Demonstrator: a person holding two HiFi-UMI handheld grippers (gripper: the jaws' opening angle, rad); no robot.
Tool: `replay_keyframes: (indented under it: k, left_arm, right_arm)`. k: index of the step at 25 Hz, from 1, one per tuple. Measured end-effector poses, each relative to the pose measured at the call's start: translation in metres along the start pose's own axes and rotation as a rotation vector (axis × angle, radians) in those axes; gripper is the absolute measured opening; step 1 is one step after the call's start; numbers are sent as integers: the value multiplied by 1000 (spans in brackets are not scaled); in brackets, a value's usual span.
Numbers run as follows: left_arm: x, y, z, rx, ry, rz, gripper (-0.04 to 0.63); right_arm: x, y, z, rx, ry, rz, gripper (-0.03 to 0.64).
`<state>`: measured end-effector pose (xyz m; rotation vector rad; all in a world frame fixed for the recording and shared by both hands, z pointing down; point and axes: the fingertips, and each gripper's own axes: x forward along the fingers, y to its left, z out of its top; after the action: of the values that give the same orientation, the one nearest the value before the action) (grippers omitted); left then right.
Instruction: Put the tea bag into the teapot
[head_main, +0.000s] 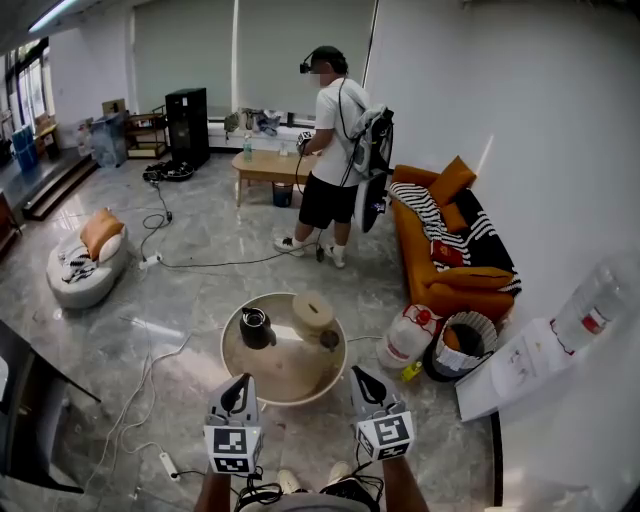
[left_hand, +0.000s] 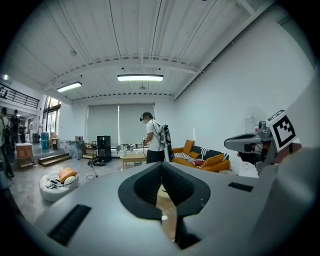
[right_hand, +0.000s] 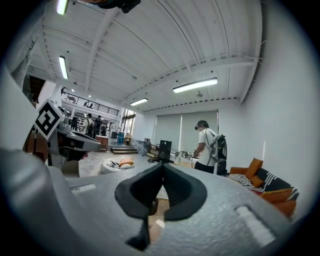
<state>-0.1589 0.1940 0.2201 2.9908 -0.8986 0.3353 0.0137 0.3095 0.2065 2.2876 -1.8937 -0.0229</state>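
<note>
A black teapot (head_main: 256, 328) stands on the left part of a small round table (head_main: 283, 385). Beside it are a tan round container (head_main: 312, 313) and a small dark object (head_main: 329, 340). I cannot pick out the tea bag with certainty. My left gripper (head_main: 243, 383) and right gripper (head_main: 361, 377) hover side by side at the table's near edge, both raised and pointing level across the room. Each has its jaws shut with nothing between them, as seen for the left gripper (left_hand: 161, 165) and the right gripper (right_hand: 162, 165). Only a sliver of table shows below the jaws.
A person with a headset and backpack (head_main: 333, 150) stands at a wooden table (head_main: 270, 165) at the back. An orange sofa (head_main: 450, 255) lines the right wall. A white bag (head_main: 408, 338) and a basket (head_main: 462, 345) sit right of the round table. Cables and a power strip (head_main: 168, 465) lie on the floor at the left.
</note>
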Motion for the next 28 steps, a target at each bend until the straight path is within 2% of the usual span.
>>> replay_keyframes:
  k: [9,16,24,28]
  left_arm:
    - [0,6,-4,-15,7,22,17]
    - [35,7,-3,-21,19,81,17]
    - [110,4,6,-42,35,183,17]
    - [140,11,11,-73,54,263,17]
  right_arm:
    - [11,7,2,-2,-4,39,-2]
    - [47,-22,-10,4,1,91,-2]
    - [125,-75,-24,6,6,229,-2]
    - [163,-89,-30,-2,1,316,-2]
